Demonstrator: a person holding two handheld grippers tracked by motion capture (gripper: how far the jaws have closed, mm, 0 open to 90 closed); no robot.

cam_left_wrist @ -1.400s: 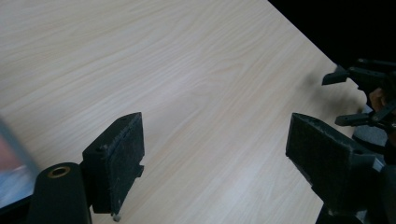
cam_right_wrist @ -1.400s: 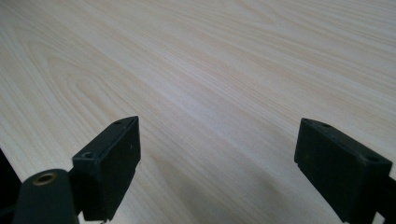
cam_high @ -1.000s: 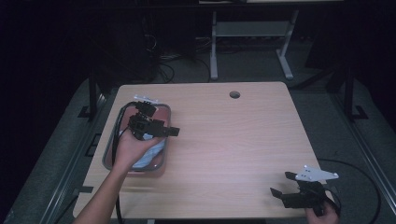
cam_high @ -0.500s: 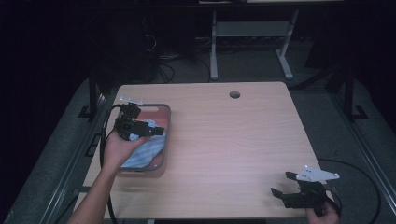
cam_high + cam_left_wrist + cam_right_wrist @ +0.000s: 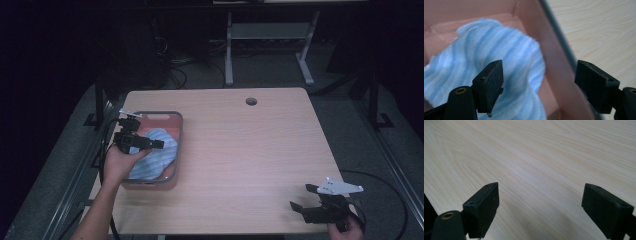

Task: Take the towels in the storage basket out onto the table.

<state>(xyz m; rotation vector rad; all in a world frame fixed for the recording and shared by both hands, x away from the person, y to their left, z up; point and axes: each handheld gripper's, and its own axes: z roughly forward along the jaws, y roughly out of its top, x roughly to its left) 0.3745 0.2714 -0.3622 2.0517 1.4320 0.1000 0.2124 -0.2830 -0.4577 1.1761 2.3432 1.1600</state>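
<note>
Pale wooden table [image 5: 240, 150], with a round cable hole [image 5: 251, 101] near its far edge, lying as in the earlier frames. On its left side, same spot as before, a pink bin with a grey rim [image 5: 177, 145], holding a crumpled blue-striped cloth [image 5: 152, 155] that lies in its bottom, against the wall nearest the table's middle. Left gripper [image 5: 145, 144], a second ago up over the bin's far part, now drawn back toward the person and lower, hanging over the bin's left portion with jaws pointing across toward the table's middle. In the left gripper view, cloth [image 5: 499, 65] and bin wall [image 5: 554, 65] seen between and beyond the jaws, nothing pinched; jaws spread wide, just lately closing in a little, gripping nothing. Right gripper [image 5: 302, 207] unmoved at the near right corner, low over bare wood, jaws parted wide and empty, plain tabletop [image 5: 536, 165] ahead of them.
</note>
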